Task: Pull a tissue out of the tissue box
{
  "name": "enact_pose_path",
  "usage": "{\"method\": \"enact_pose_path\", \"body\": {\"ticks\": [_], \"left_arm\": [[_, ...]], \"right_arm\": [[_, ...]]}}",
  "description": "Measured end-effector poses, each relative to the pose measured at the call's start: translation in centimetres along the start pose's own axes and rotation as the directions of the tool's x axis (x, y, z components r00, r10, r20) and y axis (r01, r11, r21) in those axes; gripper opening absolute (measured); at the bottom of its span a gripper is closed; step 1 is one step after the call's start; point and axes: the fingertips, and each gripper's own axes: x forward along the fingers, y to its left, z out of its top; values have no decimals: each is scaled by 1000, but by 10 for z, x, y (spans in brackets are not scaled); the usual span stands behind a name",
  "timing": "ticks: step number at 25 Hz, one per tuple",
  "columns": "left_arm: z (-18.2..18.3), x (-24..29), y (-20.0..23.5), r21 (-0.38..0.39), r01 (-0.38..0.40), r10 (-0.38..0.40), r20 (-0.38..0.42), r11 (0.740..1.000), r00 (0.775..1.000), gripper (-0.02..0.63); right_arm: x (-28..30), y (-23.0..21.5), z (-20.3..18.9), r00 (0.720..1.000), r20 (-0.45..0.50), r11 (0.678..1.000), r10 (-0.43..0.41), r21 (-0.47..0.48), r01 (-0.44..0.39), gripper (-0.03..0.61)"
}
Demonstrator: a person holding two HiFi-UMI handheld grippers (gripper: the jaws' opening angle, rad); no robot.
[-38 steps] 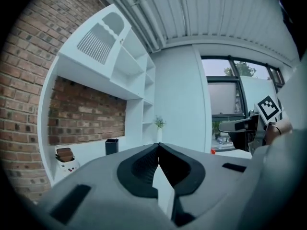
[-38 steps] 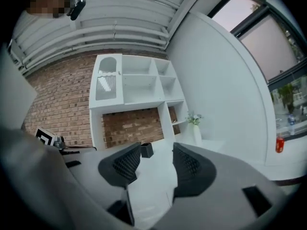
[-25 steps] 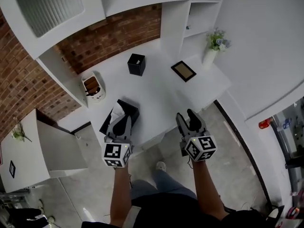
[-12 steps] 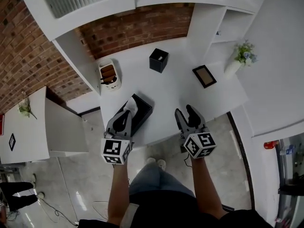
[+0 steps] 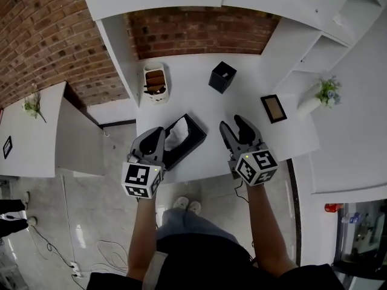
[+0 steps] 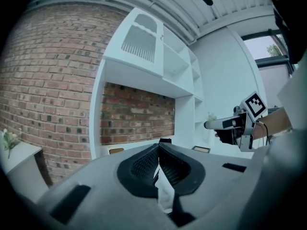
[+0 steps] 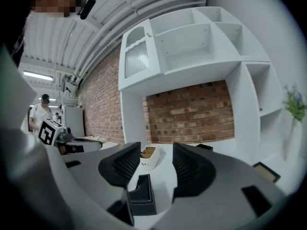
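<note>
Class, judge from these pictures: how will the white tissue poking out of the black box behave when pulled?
The tissue, between the left hand-held gripper's closed jaws, looks thin and crumpled: probably floppy, and apt to tear if jerked. The tissue box is likely light and may lift or slide, since the open right hand-held gripper is not bracing it.

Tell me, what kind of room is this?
Probably a home-style study or living room, maybe a mock-up: a white desk with built-in shelves against a brick wall, holding a picture frame, a vase of flowers and a tissue box.
</note>
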Motion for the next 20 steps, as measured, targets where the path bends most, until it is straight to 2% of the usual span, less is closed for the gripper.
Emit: {"method": "enact_pose_path", "body": {"ticks": [4,7,9,11,14,15,17,20], "left_arm": [[-4,-1,14,-24,-29,29,1,999,1000,9],[-5,-1,22,-34,-41,41,-4,999,999,9],[-8,-1,27,-37,-48,47,-13,998,999,9],[-12,-2,32,-41,-56,55,-18,998,998,9],[-17,-2,40,-52,-75,74,-27,996,997,9],[-19,-2,41,-56,-80,79,-31,995,996,9],[-22,-2,43,-62,-86,84,-36,994,996,9],[-29,-4,42,-65,-96,93,-49,993,994,9]], "right_arm": [[36,20,8,986,-88,978,140,-146,-151,190],[61,37,5,957,-182,931,226,-249,-267,190],[75,50,-2,925,-255,885,283,-303,-354,190],[84,66,-18,864,-365,808,346,-352,-472,190],[95,86,-52,726,-560,653,399,-383,-654,190],[98,90,-62,681,-612,611,403,-374,-698,190],[105,92,-81,602,-694,548,396,-348,-761,190],[115,89,-108,510,-777,486,369,-307,-818,190]]}}
